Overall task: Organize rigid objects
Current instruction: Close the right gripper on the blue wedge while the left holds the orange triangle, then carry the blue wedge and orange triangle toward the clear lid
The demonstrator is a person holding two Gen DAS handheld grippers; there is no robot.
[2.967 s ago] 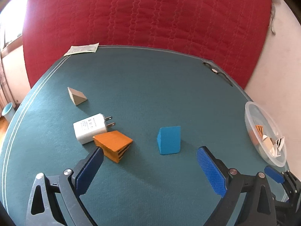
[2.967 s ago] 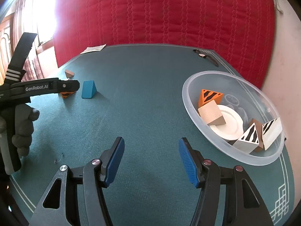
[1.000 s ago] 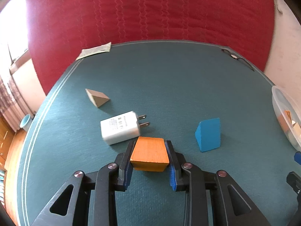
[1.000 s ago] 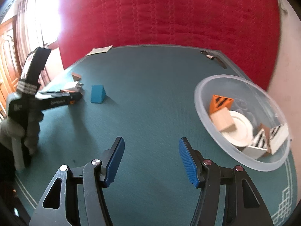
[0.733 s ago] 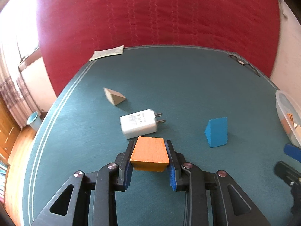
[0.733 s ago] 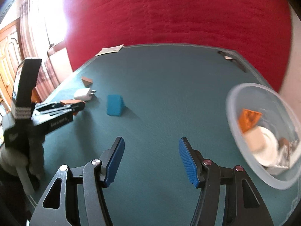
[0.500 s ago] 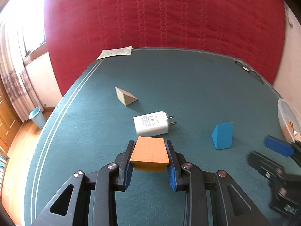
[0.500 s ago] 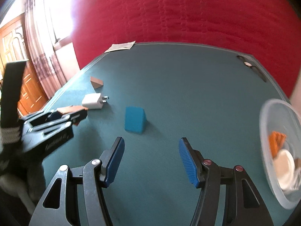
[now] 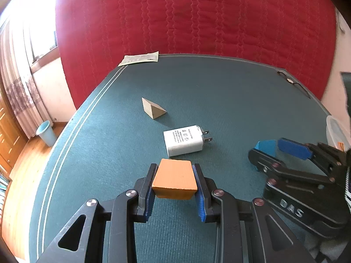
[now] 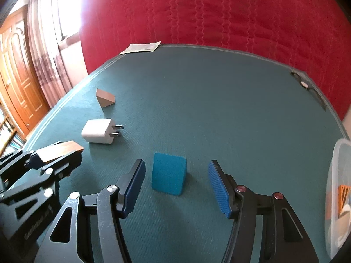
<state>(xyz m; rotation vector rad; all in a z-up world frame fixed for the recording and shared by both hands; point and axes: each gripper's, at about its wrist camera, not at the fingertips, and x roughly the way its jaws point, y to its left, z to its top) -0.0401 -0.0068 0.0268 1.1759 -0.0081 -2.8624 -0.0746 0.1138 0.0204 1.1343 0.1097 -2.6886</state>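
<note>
Between the left gripper's [image 9: 175, 180] blue pads sits the orange block [image 9: 174, 182], clamped on both flanks and lifted clear of the green table [image 9: 219, 92]. Its top face is plain, matte orange, wider at the near edge than the far one, a wedge-like wooden piece with crisp corners. Just to its right the blue wedge [image 10: 169, 176] stands upright on the cloth, and the right gripper [image 10: 176, 183] straddles it with its fingers spread apart, neither pad touching yet.

The risks, as I judge them: the two tools are close together, so a careless swing of either one could knock the other and loosen the grip on the orange block. The blue wedge has sloped faces, so if the pads close on the slant rather than the flat sides it may squirt out or tip over. The pads also look high on the wedge, which could give a shallow pinch.

Farther out lie a white charger [image 9: 184, 140] with its prongs pointing right, and beyond it a tan wedge [image 9: 153, 108], both still loose on the table. The clear bowl [image 10: 340, 197] at the right edge already holds a striped piece, and is presumably the destination. A paper slip [image 9: 139, 58] rests at the far rim.
</note>
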